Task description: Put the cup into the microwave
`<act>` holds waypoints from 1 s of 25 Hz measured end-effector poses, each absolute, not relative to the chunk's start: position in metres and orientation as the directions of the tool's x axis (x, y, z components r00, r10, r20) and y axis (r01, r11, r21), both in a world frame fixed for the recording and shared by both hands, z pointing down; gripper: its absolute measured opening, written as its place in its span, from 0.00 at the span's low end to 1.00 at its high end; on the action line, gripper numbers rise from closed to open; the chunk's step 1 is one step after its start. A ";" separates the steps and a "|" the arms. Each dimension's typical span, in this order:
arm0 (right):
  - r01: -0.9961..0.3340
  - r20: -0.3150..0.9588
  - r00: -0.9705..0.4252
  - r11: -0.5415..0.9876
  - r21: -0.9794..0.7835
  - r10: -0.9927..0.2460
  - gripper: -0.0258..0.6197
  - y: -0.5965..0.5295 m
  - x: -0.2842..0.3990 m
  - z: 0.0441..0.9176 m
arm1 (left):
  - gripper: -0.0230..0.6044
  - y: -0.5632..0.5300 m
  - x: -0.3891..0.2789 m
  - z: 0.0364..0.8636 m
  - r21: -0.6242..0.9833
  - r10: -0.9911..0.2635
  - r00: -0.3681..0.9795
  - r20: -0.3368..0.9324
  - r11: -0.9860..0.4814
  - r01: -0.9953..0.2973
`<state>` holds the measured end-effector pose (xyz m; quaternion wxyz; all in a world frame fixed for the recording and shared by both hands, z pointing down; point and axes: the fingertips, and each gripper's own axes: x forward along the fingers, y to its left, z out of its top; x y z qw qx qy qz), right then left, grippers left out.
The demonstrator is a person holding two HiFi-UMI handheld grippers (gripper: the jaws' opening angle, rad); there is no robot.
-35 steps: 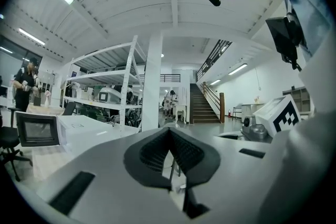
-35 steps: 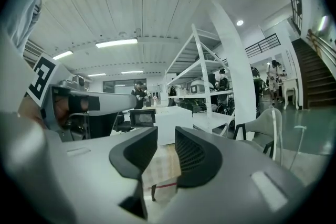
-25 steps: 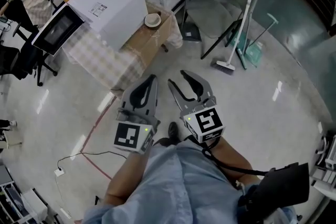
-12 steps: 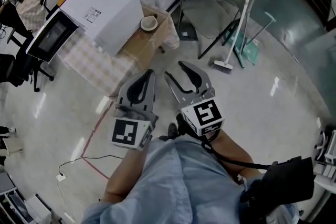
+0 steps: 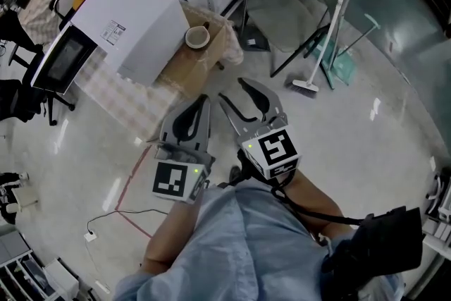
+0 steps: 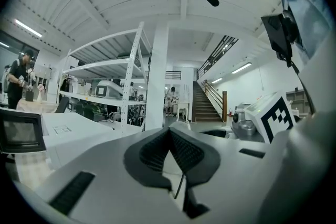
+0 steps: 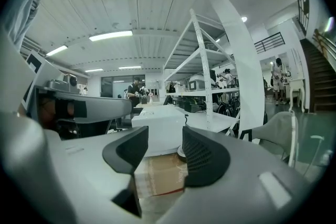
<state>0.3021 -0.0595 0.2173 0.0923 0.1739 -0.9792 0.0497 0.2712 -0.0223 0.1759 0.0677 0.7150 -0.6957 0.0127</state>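
you're in a big open lab or workshop hall: tall white metal shelving (image 7: 202, 71), strip lights (image 7: 110, 35) on a ribbed ceiling (image 7: 147, 2), a staircase (image 6: 209, 105) at the back, a polished floor (image 5: 380, 151), and people (image 7: 135, 89) standing far off.

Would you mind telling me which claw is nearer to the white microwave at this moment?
Left. In the head view the left claw is just below and right of the microwave; the right claw is beside the left one, farther right.

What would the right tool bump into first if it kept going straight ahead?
The right tool would probably meet the brown cardboard box first; it shows between the open jaws, with the cup on top. Depth is unclear.
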 end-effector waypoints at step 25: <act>-0.223 0.214 -0.958 0.965 -0.140 -0.190 0.39 -0.201 0.235 0.235 | 0.04 -0.170 0.223 0.181 0.026 -0.983 -0.061 0.173 0.066 -0.997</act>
